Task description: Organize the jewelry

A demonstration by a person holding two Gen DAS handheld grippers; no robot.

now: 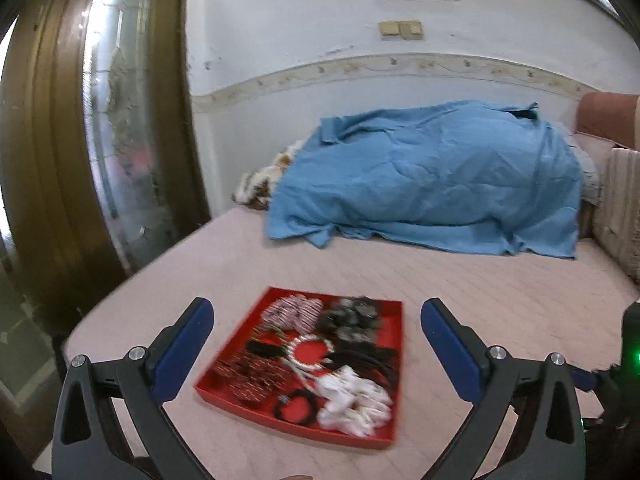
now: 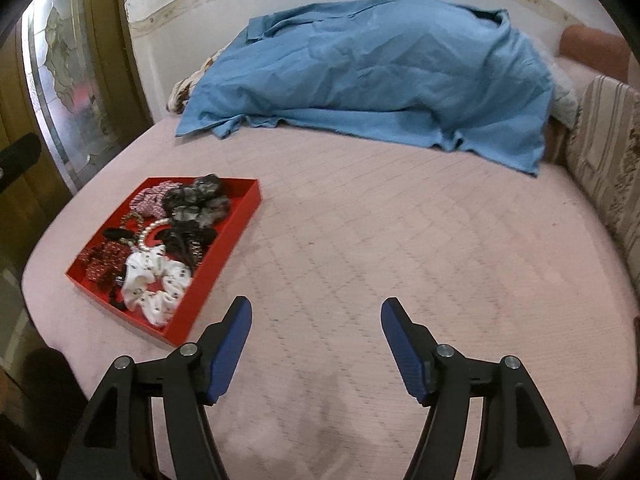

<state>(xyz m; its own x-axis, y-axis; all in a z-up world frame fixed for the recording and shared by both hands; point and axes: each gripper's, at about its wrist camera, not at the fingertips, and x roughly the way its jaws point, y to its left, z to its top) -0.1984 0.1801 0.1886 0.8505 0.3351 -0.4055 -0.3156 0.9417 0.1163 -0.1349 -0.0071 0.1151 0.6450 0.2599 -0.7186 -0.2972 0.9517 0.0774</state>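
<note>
Red tray (image 1: 224,378) of jewelry lying on the bed (image 2: 400,260), near its edge. Left claw (image 1: 316,332) spread wide, empty; right claw (image 2: 316,334) apart, empty. Risk: snagging tangled pieces, dragging several out together.

Pink quilted bed (image 2: 400,240), rumpled blue sheet (image 2: 368,72) by white wall (image 1: 300,20), wooden glazed door (image 1: 112,120) at left

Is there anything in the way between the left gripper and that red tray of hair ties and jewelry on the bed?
Nothing visible. The left gripper is open and empty, and the red tray lies straight ahead between its fingers on the bare pink bed cover. The blue cloth lies well behind the tray.
</note>
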